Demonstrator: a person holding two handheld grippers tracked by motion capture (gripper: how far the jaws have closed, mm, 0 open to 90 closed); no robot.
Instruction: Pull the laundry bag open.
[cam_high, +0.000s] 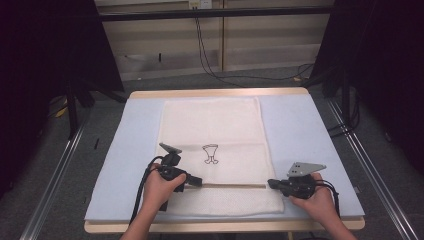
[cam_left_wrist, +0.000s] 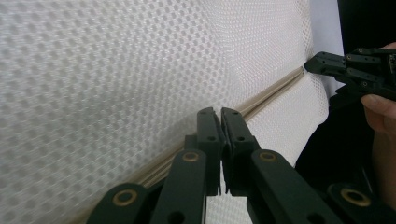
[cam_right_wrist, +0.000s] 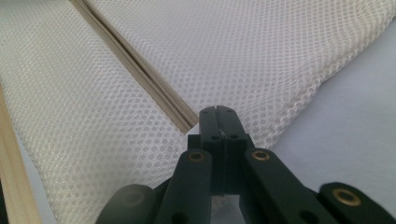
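Note:
A white mesh cloth (cam_high: 215, 125) lies flat on a light-blue mat (cam_high: 300, 130), with a small black goblet drawing (cam_high: 210, 153) near its middle. A thin beige band (cam_high: 232, 185) crosses the cloth's near part. My left gripper (cam_high: 199, 181) sits at the band's left end, its jaws pressed together on the band (cam_left_wrist: 275, 88) and mesh (cam_left_wrist: 116, 70). My right gripper (cam_high: 270, 183) is at the band's right end by the cloth's right edge, and shut on the band's tip (cam_right_wrist: 184, 119). The left gripper view also shows the right gripper (cam_left_wrist: 345, 70) farther off.
The mat covers a wooden table (cam_high: 215, 93) whose edge shows at the far side. Bare mat lies on both sides of the cloth. Metal rails (cam_high: 55, 170) run along the floor at either side, and cables (cam_high: 210, 60) hang at the back wall.

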